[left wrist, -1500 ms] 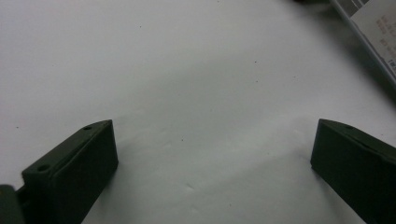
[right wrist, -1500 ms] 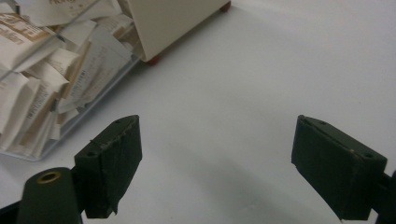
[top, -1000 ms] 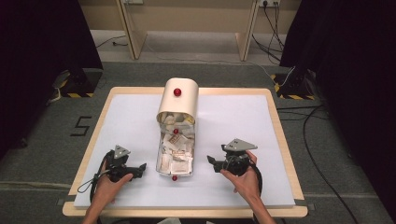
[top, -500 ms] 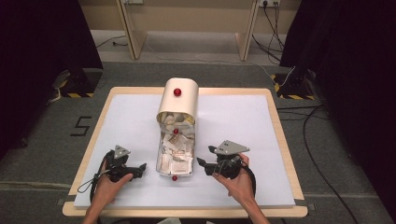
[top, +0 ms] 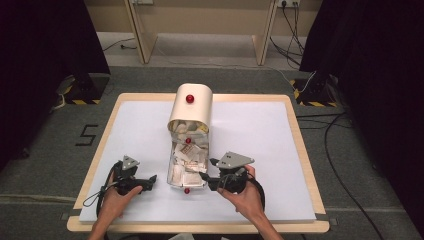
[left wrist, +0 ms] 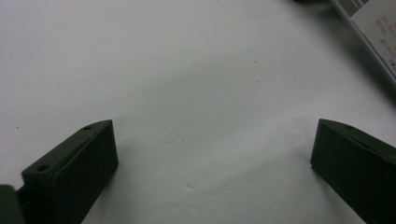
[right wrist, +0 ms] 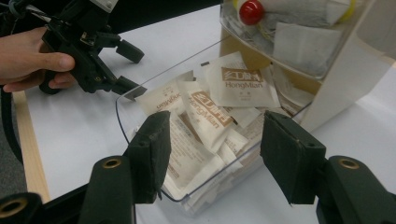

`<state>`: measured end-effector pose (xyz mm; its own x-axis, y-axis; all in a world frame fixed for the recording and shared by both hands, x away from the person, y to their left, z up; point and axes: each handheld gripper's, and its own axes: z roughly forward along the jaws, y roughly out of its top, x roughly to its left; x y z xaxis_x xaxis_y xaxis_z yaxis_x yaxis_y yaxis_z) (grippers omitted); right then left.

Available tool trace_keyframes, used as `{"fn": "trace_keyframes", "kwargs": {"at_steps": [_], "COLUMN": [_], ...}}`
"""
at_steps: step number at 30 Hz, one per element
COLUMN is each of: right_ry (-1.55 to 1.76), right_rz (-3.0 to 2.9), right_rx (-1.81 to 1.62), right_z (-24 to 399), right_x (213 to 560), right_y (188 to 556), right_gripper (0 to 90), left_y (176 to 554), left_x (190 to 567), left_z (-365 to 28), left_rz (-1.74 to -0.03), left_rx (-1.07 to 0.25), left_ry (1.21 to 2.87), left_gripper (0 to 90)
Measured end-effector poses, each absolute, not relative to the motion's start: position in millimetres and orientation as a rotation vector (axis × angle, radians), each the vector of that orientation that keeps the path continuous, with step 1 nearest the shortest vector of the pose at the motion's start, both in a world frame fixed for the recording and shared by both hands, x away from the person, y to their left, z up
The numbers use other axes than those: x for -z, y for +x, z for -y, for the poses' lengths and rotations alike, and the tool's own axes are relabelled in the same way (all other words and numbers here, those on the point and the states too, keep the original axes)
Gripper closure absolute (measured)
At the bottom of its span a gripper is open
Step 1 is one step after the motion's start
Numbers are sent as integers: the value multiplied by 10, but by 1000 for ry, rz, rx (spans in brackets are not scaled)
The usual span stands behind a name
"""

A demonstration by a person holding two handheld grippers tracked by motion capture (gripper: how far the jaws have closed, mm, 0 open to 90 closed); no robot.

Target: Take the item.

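Note:
A cream arched box (top: pixel 190 109) with a red knob (top: pixel 189 98) stands mid-table. Its clear drawer (top: pixel 176 181) is pulled out toward me and packed with paper sachets (right wrist: pixel 205 116). My right gripper (top: pixel 212 175) sits at the drawer's right side. In the right gripper view (right wrist: pixel 215 140) its jaws have just been closing and straddle the drawer's clear wall (right wrist: pixel 120 119) and sachets, with the pads apart from them. My left gripper (top: pixel 150 181) rests open on the white mat left of the drawer, nothing between its jaws (left wrist: pixel 212 149).
The white mat (top: pixel 260 130) covers a wooden-edged table (top: pixel 300 150). A second red knob (right wrist: pixel 251 11) sits on an upper drawer inside the box (right wrist: pixel 345 65). The drawer's corner (left wrist: pixel 373 32) lies beyond the left jaws. Cables and stands ring the floor.
My right gripper has moved left to the drawer's side and its jaws have narrowed. The left gripper has stayed put.

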<state>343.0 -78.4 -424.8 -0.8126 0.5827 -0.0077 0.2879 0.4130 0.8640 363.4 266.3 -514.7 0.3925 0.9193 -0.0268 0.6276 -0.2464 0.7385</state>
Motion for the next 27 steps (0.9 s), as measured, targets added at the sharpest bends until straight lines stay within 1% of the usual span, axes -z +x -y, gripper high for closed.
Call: {"fn": "trace_keyframes", "kwargs": {"at_steps": [17,21,23,27], "right_ry": [641,621,612,596], "right_rz": [-2411,-2421,-2423,-2422], "right_rx": [-1306,-1283,-1270,-1247], "right_z": [406,346,313,267], "right_x": [4249,4272,4300,4327], "right_y": [3484,3501,3535,3573], "right_gripper": [477,498,530,563], "left_y": [3634,3634,3634,3634], "left_x": [5147,5147,5147,5147], "left_z": [-2664,-2664,-2664,-2664], "left_rz": [-1321,-1321,-1321,-1321], "left_rx": [-551,-551,-551,-551], "left_ry": [1976,1975,1975,1976], "left_gripper": [0,0,0,0]}}
